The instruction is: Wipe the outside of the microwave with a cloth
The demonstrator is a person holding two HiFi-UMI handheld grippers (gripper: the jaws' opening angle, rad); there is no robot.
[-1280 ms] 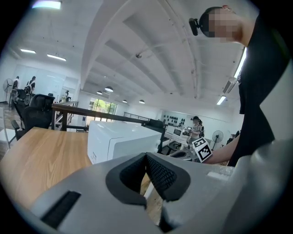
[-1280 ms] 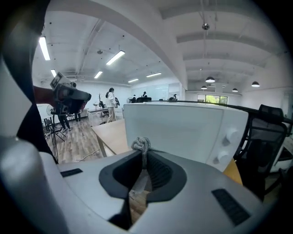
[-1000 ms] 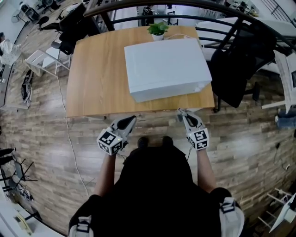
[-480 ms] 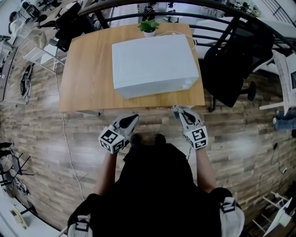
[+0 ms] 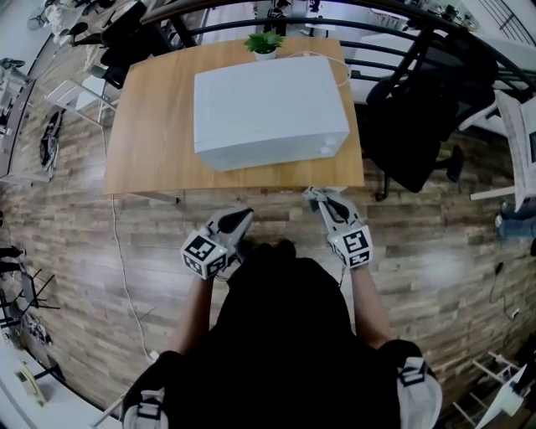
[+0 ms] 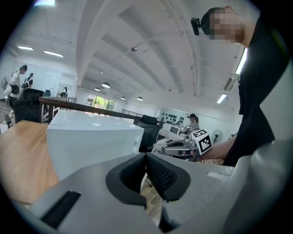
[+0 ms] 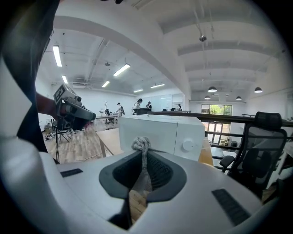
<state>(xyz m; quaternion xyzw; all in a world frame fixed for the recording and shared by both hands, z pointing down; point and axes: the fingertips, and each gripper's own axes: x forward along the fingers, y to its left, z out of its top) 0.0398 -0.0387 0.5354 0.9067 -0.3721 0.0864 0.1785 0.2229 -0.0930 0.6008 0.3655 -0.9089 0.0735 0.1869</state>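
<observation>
A white microwave (image 5: 268, 109) stands on a wooden table (image 5: 146, 126), its front with a round knob (image 7: 187, 145) toward me. My right gripper (image 5: 316, 196) hovers just off the table's near edge, shut on a grey cloth (image 7: 142, 147) whose bunched end sticks up between the pads. My left gripper (image 5: 243, 219) is lower and further from the table, shut with nothing between its pads. In the left gripper view the microwave (image 6: 91, 141) fills the left and the right gripper (image 6: 183, 145) shows beyond it.
A small potted plant (image 5: 264, 43) sits at the table's far edge behind the microwave. A black office chair (image 5: 414, 117) stands to the right of the table. A dark railing (image 5: 377, 17) runs behind. Wood-plank floor (image 5: 75, 243) surrounds the table.
The table and microwave have shifted left and up in the head view. Both grippers stay shut at the table's near edge, the right one a little higher.
</observation>
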